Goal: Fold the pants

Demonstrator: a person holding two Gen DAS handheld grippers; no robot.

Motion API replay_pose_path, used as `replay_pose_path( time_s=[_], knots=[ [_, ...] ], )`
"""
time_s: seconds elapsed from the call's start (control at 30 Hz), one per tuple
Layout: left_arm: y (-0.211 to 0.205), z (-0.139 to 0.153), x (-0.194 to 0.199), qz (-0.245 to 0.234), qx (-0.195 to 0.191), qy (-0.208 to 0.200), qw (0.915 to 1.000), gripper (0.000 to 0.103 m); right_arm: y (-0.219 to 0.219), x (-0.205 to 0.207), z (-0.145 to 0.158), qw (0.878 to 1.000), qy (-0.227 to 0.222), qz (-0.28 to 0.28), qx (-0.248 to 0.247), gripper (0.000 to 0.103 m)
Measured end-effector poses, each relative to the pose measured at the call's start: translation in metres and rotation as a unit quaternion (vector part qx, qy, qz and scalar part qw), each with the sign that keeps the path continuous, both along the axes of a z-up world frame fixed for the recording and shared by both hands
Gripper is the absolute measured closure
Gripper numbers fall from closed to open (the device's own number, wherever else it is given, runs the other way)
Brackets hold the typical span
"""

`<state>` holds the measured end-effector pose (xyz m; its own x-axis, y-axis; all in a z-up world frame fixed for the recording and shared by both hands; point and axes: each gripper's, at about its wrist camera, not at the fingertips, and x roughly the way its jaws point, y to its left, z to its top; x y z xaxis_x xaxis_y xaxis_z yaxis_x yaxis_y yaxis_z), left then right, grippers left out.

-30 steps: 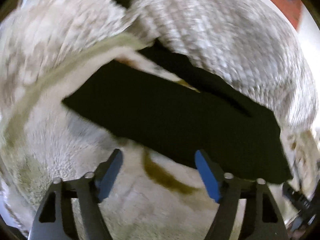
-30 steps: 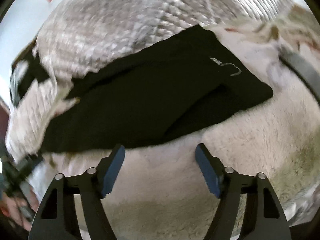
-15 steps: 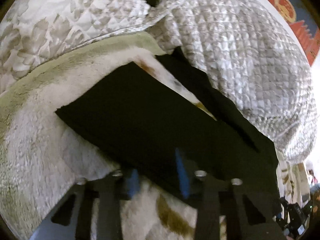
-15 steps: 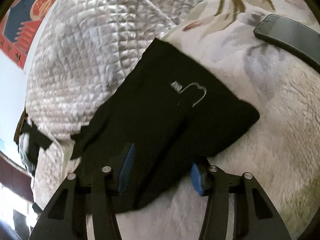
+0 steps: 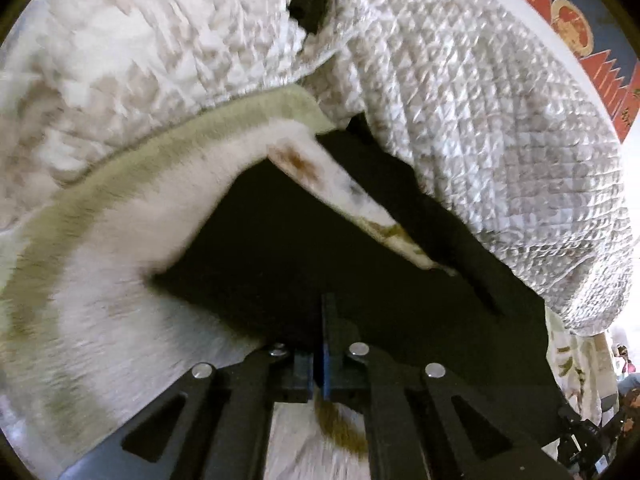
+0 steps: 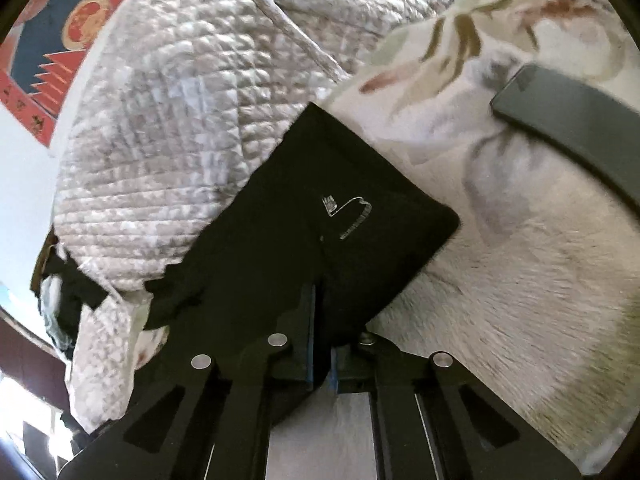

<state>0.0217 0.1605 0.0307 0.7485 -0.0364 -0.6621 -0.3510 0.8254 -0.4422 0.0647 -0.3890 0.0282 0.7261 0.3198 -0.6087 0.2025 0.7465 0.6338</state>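
Note:
The black pants (image 5: 304, 264) lie folded lengthwise on a fluffy white blanket (image 5: 100, 288). My left gripper (image 5: 322, 320) is shut on the pants' near edge at one end. In the right wrist view the pants (image 6: 320, 216) show a small white logo, and my right gripper (image 6: 320, 312) is shut on their near edge at the other end. A flap of blanket (image 5: 344, 192) lies over part of the pants in the left wrist view.
A quilted grey-white duvet (image 5: 480, 120) is bunched right behind the pants and also shows in the right wrist view (image 6: 180, 120). A dark phone (image 6: 568, 128) lies on the blanket at the right. A red and blue wall hanging (image 6: 60, 40) is behind.
Both grippers moved forward onto the pants' near edge and closed from open to shut on the fabric.

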Motion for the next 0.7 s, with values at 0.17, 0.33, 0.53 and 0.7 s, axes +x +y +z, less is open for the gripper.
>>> replay_pose_path(
  time_s=[0.17, 0.33, 0.53, 0.7],
  knots=[
    [0.007, 0.013, -0.047, 0.001, -0.001, -0.005, 1.0, 0.099, -0.007, -0.041, 0.016, 1.0, 0.008, 0.014, 0.017, 0.1],
    [0.003, -0.003, -0.084, -0.004, 0.011, 0.023, 0.9997, 0.099, -0.013, -0.076, 0.005, 0.999, 0.035, 0.007, 0.011, 0.102],
    [-0.003, -0.013, -0.095, -0.015, 0.019, 0.037, 0.999, 0.099, -0.014, -0.087, -0.01, 0.998, 0.06, 0.006, 0.01, 0.101],
    [0.004, -0.002, -0.101, 0.009, 0.052, 0.031, 0.9981, 0.094, -0.015, -0.091, -0.001, 0.998, 0.058, 0.002, 0.003, 0.097]
  ],
)
